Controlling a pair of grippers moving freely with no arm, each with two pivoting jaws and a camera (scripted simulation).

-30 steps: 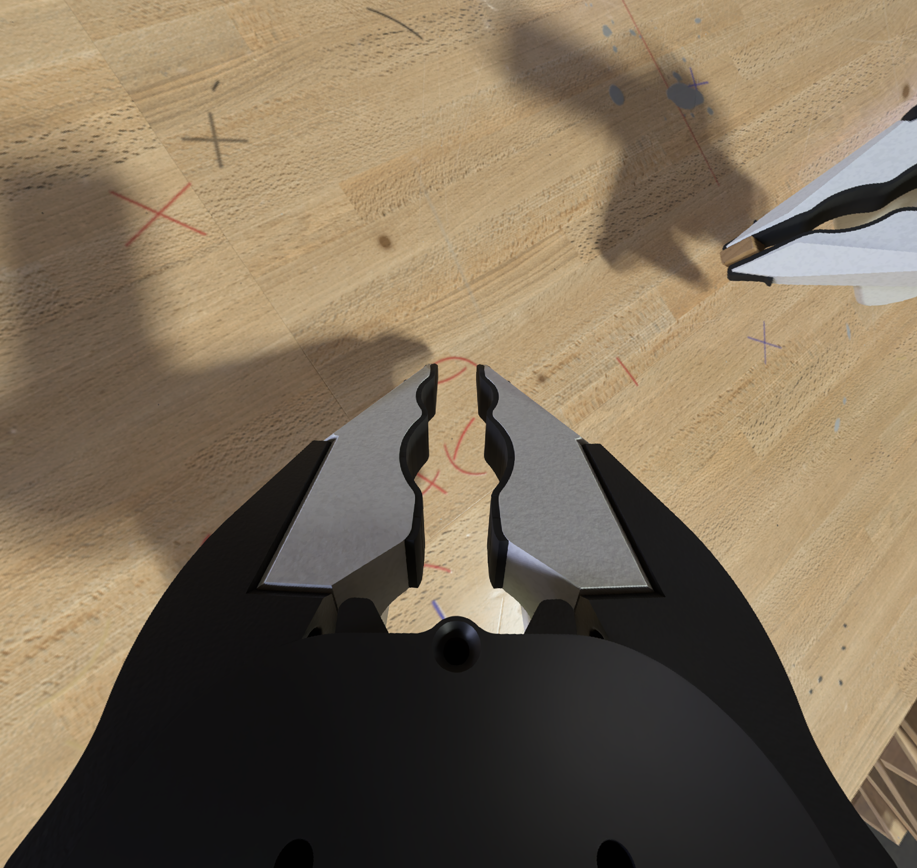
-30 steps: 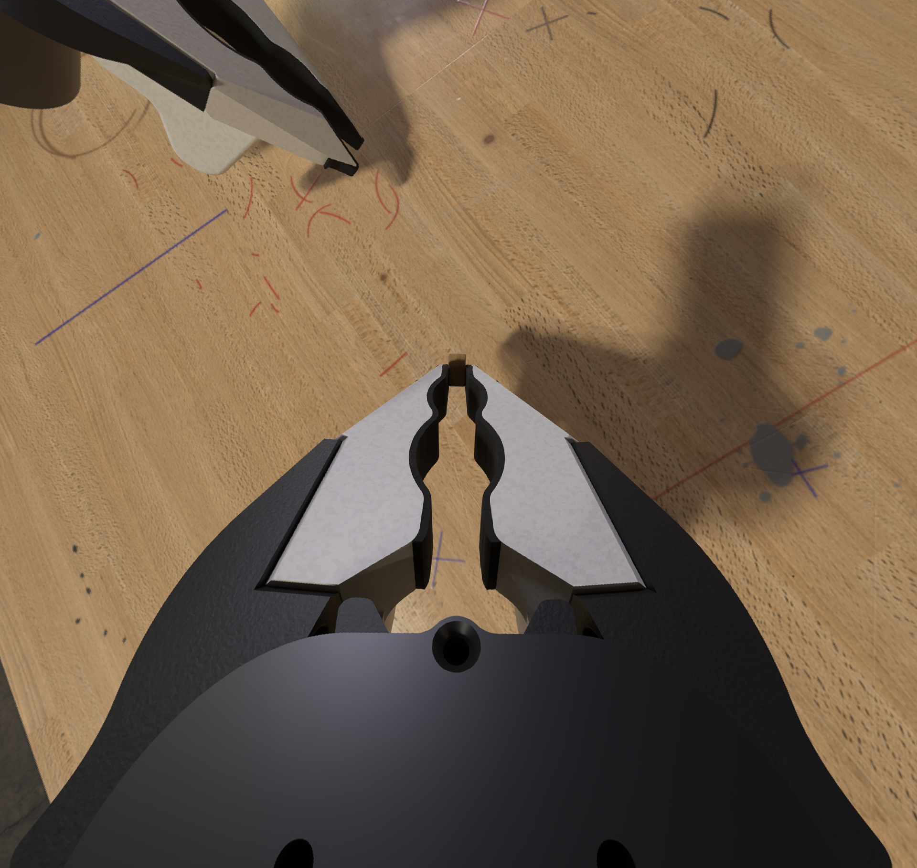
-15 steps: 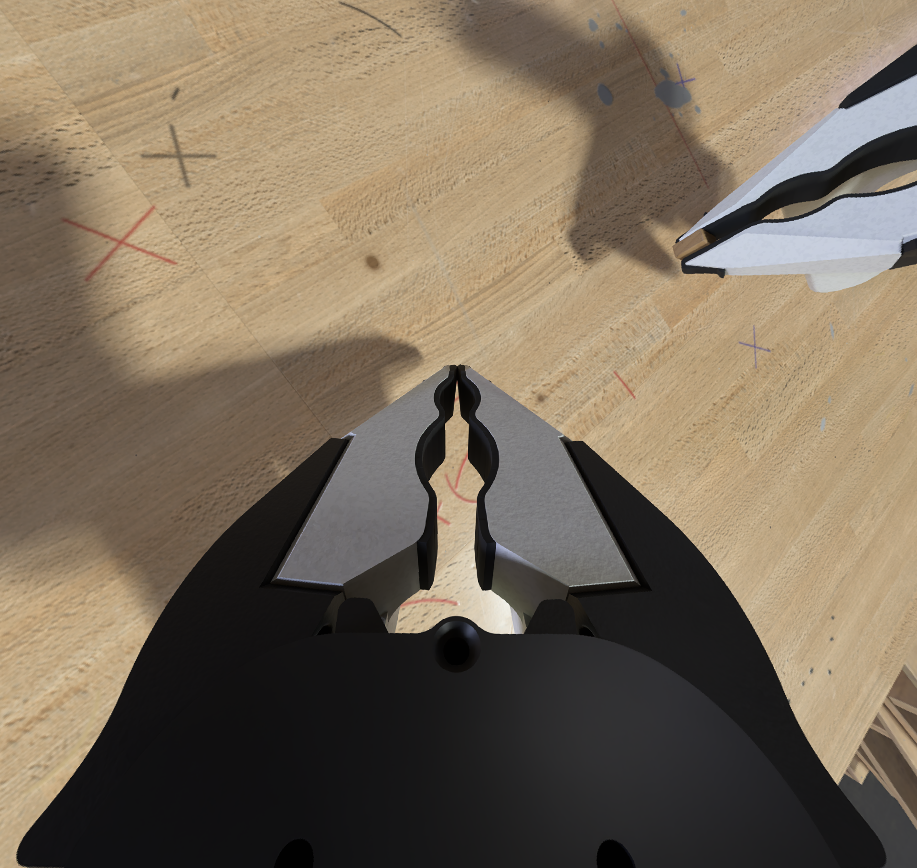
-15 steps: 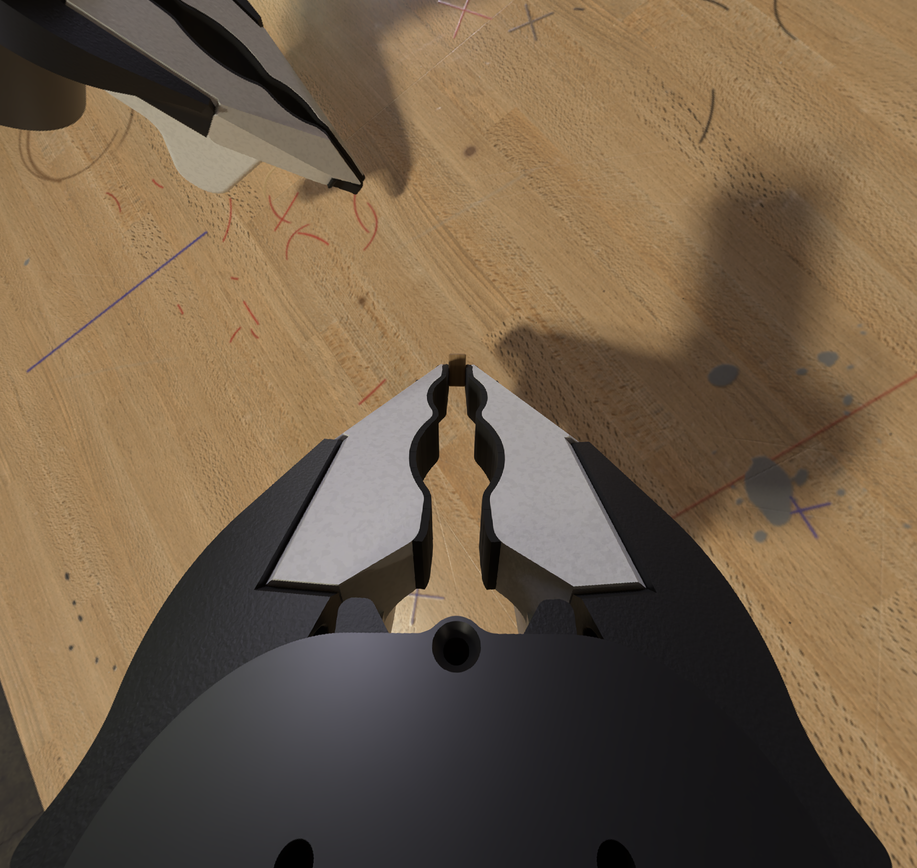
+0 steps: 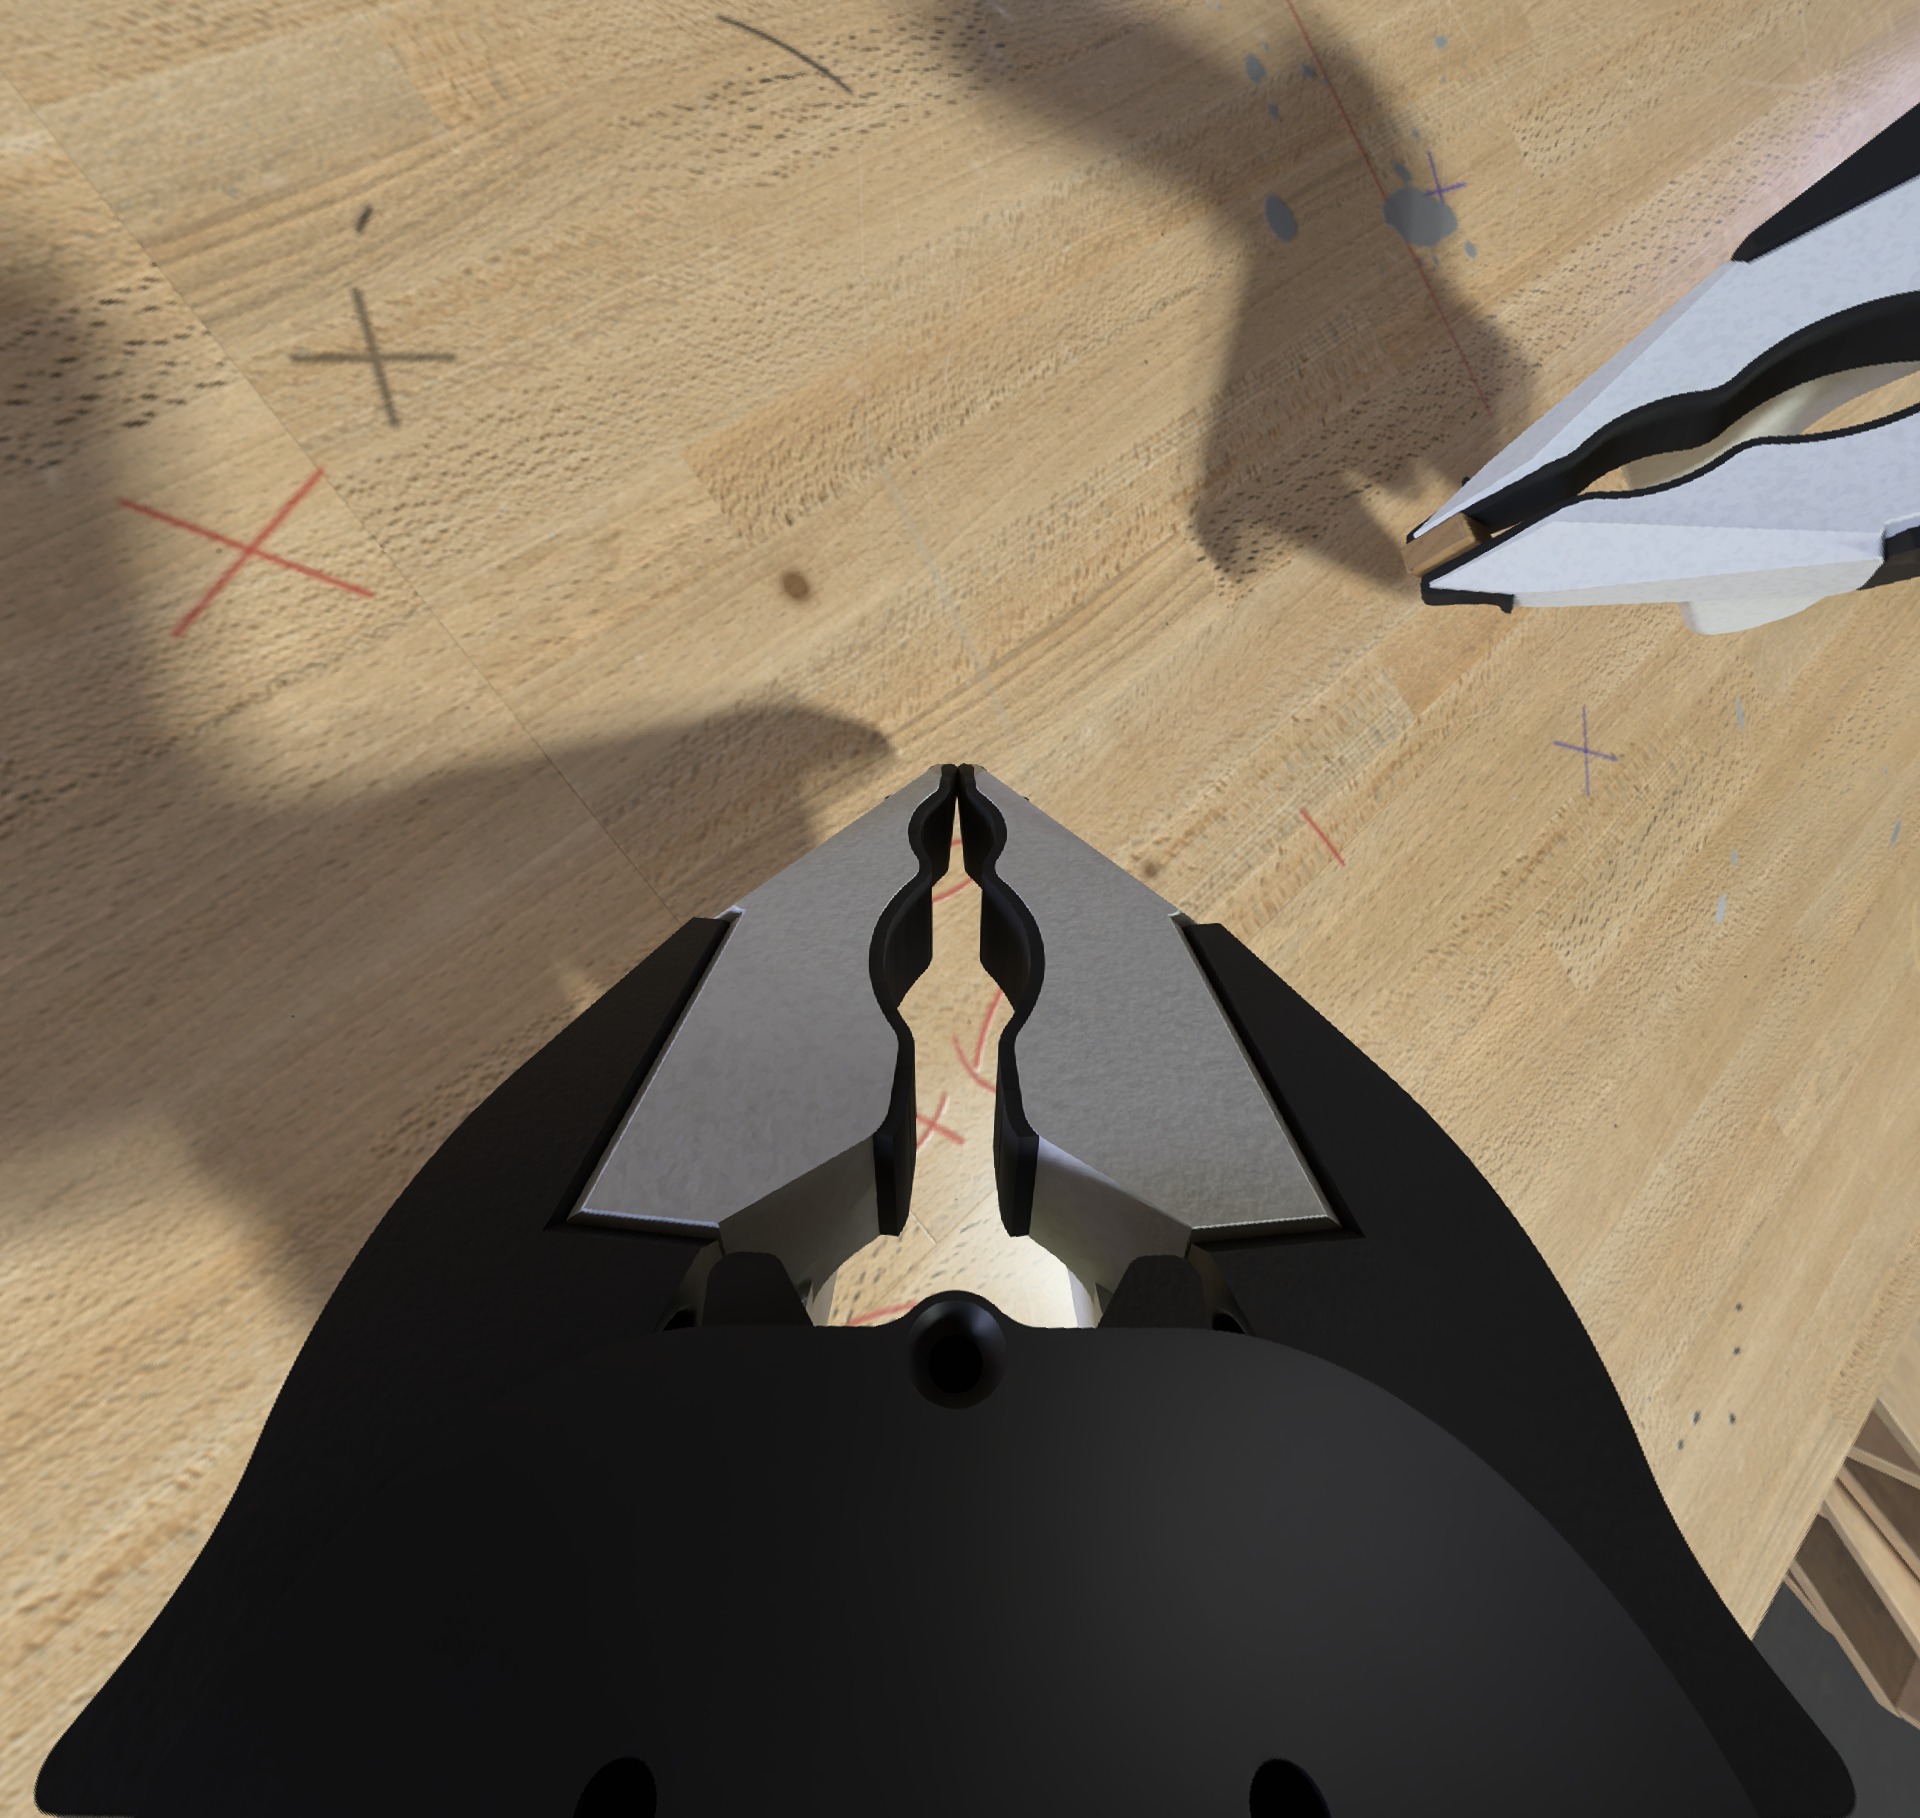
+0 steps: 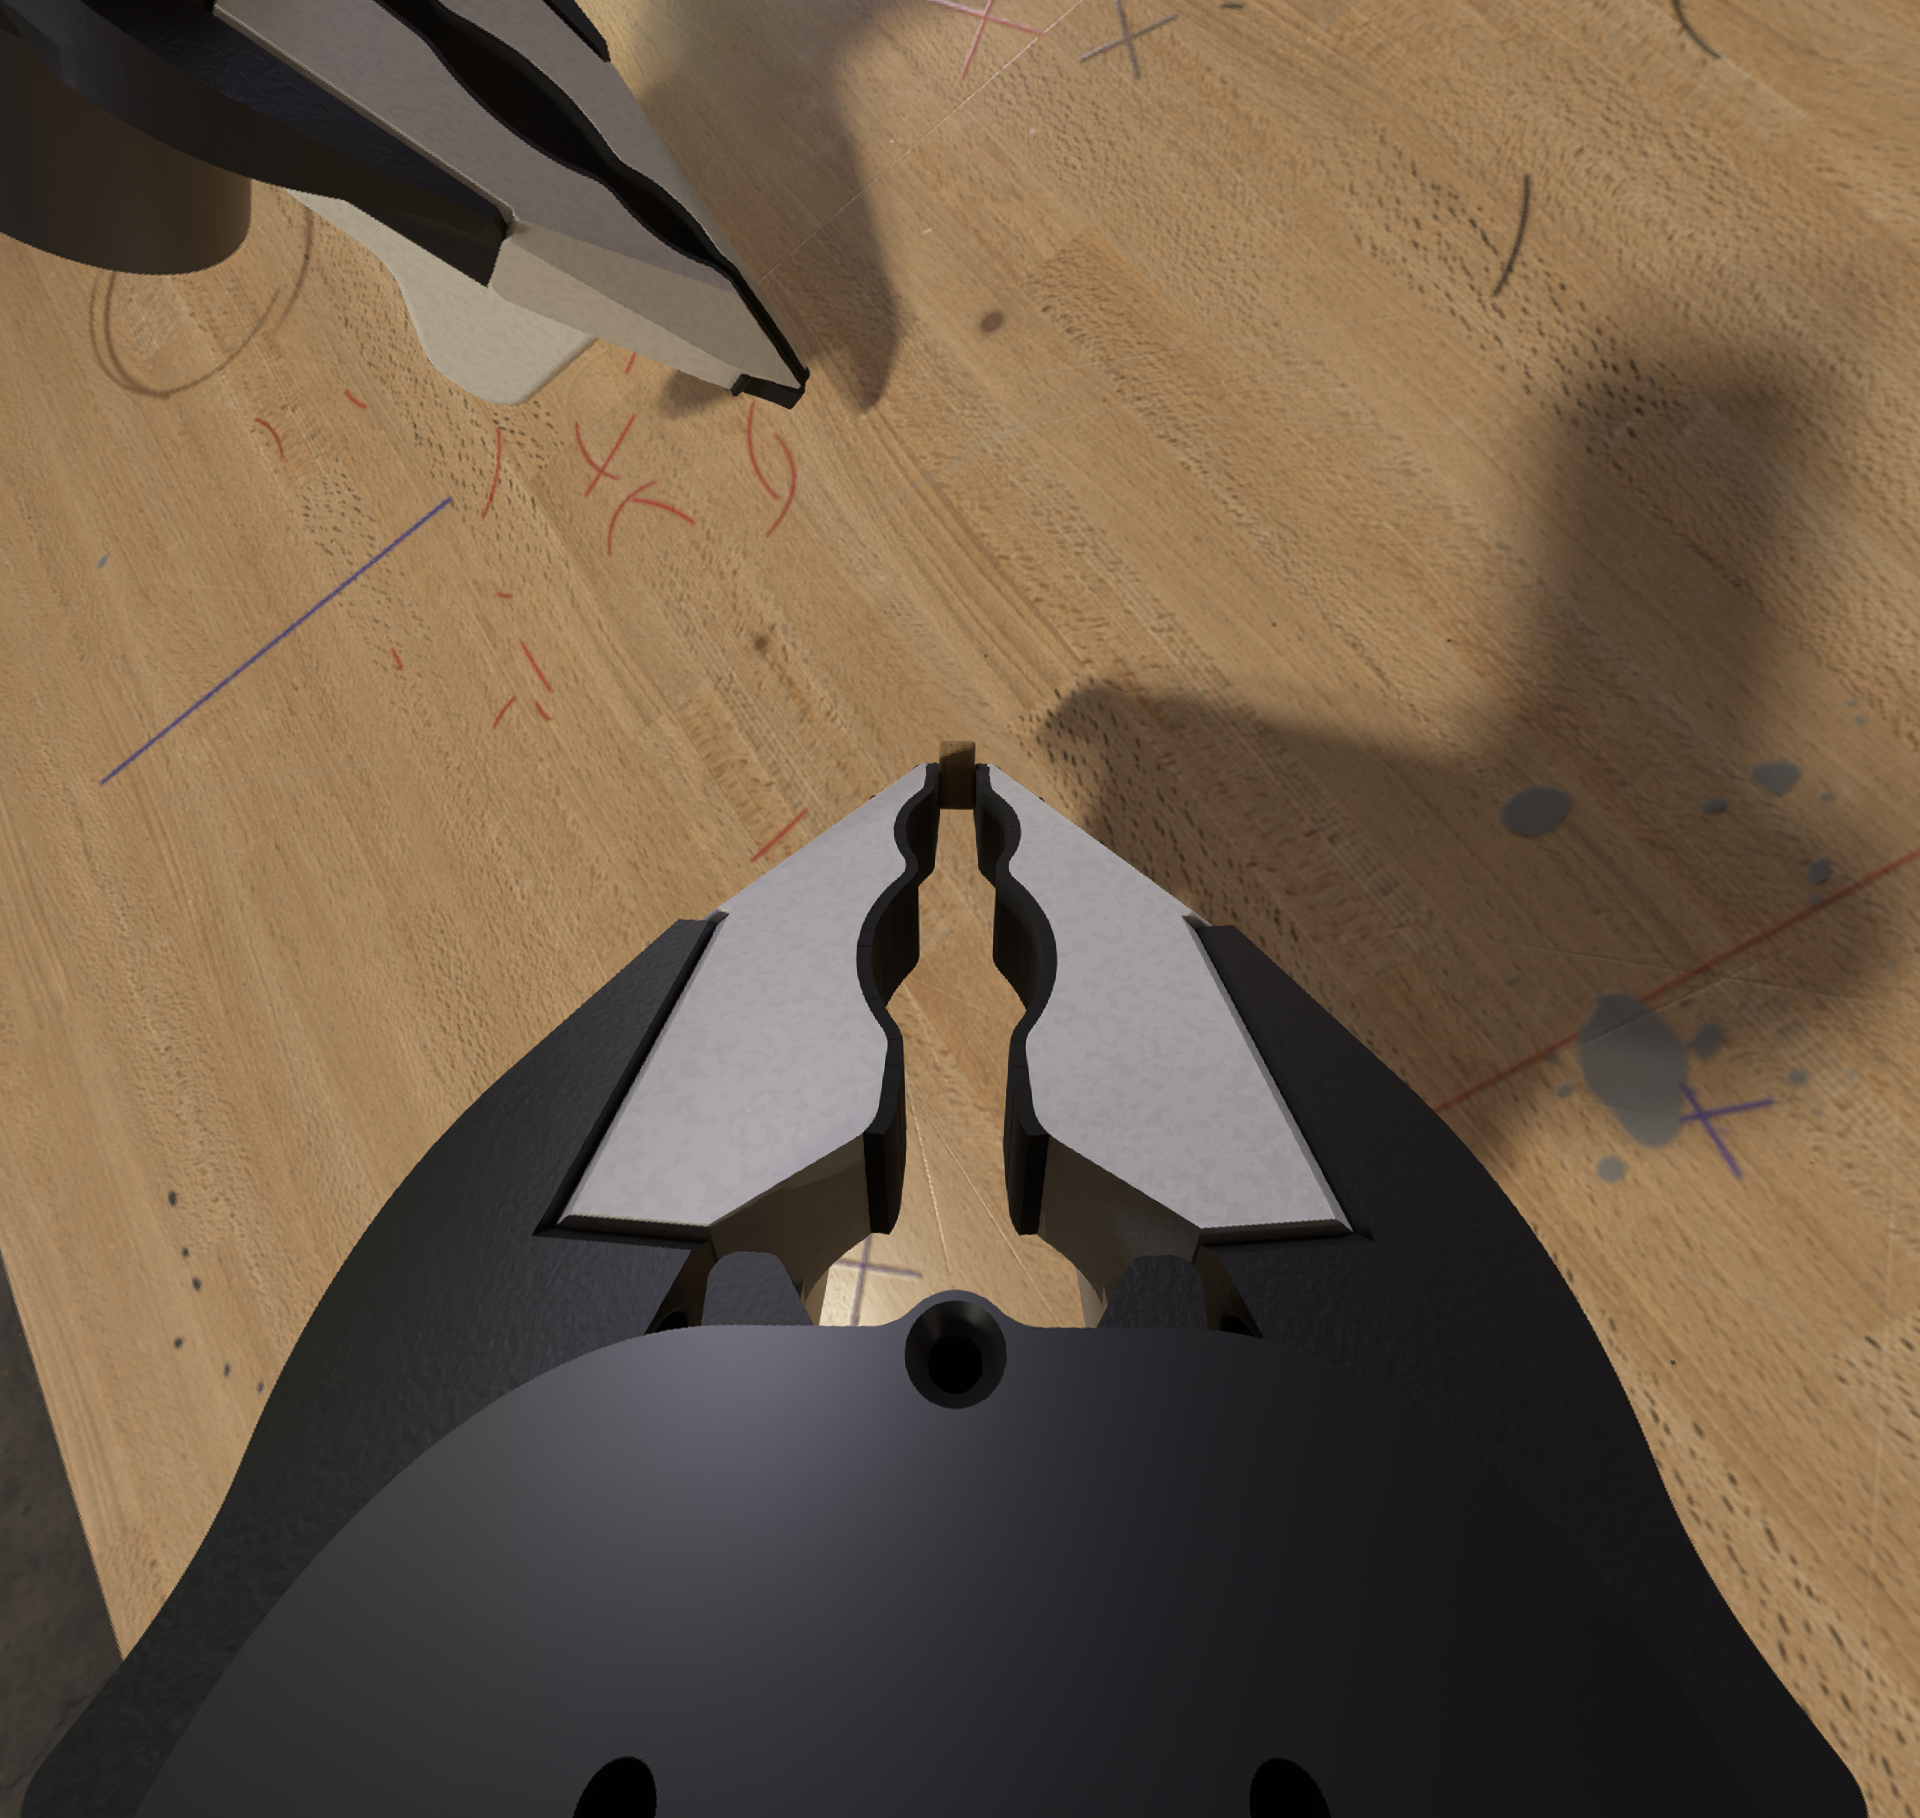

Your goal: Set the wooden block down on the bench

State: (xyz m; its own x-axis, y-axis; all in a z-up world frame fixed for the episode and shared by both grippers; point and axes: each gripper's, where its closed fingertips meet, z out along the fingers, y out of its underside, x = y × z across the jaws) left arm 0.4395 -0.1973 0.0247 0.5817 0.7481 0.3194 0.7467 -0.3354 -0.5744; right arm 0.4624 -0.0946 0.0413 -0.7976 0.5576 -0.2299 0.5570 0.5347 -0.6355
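Observation:
A small wooden block (image 6: 956, 769) is pinched between the tips of my right gripper (image 6: 956, 781), held above the wooden bench (image 6: 1247, 418). Only its end shows. In the left wrist view the block (image 5: 1439, 549) pokes out of the right gripper (image 5: 1455, 553) at the right edge. My left gripper (image 5: 956, 776) is shut with nothing between its tips, above the bench (image 5: 727, 314). It also shows in the right wrist view (image 6: 774, 386) at upper left.
The bench top bears pen marks: a red cross (image 5: 244, 550), a black cross (image 5: 374, 355), grey ink blots (image 6: 1631, 1072) and a blue line (image 6: 275, 641). The bench edge (image 5: 1829, 1519) drops off at lower right in the left wrist view.
My left gripper has closed from a narrow gap to fully shut. The right gripper, still holding the block, has drifted closer to the left one.

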